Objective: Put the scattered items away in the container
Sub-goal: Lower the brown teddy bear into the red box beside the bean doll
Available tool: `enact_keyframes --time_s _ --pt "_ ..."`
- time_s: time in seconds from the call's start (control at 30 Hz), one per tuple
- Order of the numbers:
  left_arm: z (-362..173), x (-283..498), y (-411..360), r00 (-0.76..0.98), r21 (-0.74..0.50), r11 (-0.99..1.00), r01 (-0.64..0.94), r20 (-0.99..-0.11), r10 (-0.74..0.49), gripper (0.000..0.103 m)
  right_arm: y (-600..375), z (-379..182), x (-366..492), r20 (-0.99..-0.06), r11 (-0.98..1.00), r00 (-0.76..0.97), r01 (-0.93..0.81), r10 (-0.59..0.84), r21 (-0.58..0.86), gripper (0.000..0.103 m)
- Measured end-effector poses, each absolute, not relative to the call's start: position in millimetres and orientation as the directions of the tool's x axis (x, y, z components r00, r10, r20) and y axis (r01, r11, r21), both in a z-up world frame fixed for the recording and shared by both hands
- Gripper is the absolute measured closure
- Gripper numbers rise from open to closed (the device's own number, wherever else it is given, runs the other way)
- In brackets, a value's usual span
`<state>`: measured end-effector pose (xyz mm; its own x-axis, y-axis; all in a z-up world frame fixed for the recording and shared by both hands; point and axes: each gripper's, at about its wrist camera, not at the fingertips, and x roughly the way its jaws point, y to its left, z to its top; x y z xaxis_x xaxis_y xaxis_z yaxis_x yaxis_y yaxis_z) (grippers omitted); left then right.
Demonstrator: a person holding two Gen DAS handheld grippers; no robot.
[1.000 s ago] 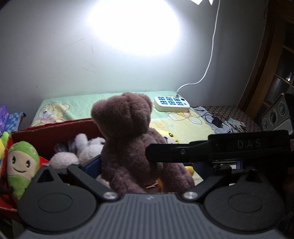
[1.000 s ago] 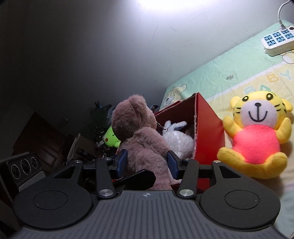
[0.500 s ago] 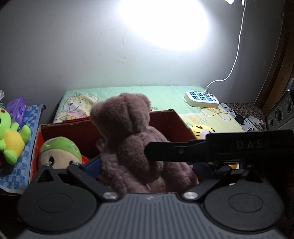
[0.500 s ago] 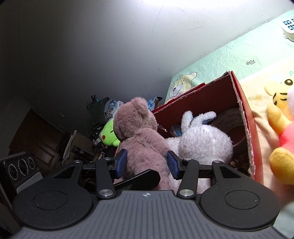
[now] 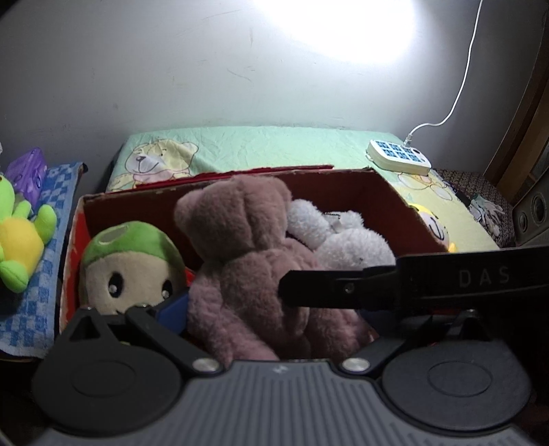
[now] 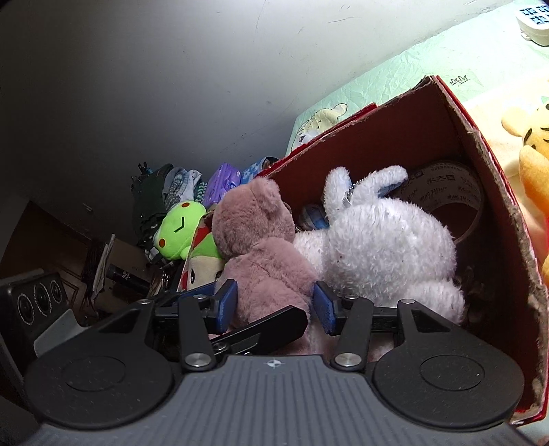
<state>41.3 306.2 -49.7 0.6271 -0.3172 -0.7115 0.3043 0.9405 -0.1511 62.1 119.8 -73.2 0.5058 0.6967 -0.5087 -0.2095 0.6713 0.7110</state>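
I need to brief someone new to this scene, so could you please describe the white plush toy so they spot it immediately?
Start at the red cardboard box on the green bedsheet. Inside it, the fluffy white plush toy lies against the brown teddy bear, beside a roll of packing tape. It alone is white, with long ears.

Grey-white plaster wall (image 5: 171, 68) straight ahead w/ a hard bright light patch (image 5: 343, 27) up top, scuffed in spots. Green cartoon-bear sheet (image 5: 257, 147) covers the bed below it; white power strip (image 5: 398, 158) ahead-right, cord (image 5: 459, 92) running up the wall. Wood frame (image 5: 525, 113) far right.
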Motion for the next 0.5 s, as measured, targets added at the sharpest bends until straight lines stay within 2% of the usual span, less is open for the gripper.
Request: enact_keyframes --time_s 0.5 --pt "-60.0 46.0 295.5 0.595 -0.059 0.965 0.255 -0.777 -0.205 0.001 124.4 -76.3 66.1 -0.547 0.696 0.476 -0.221 0.689 0.683 0.048"
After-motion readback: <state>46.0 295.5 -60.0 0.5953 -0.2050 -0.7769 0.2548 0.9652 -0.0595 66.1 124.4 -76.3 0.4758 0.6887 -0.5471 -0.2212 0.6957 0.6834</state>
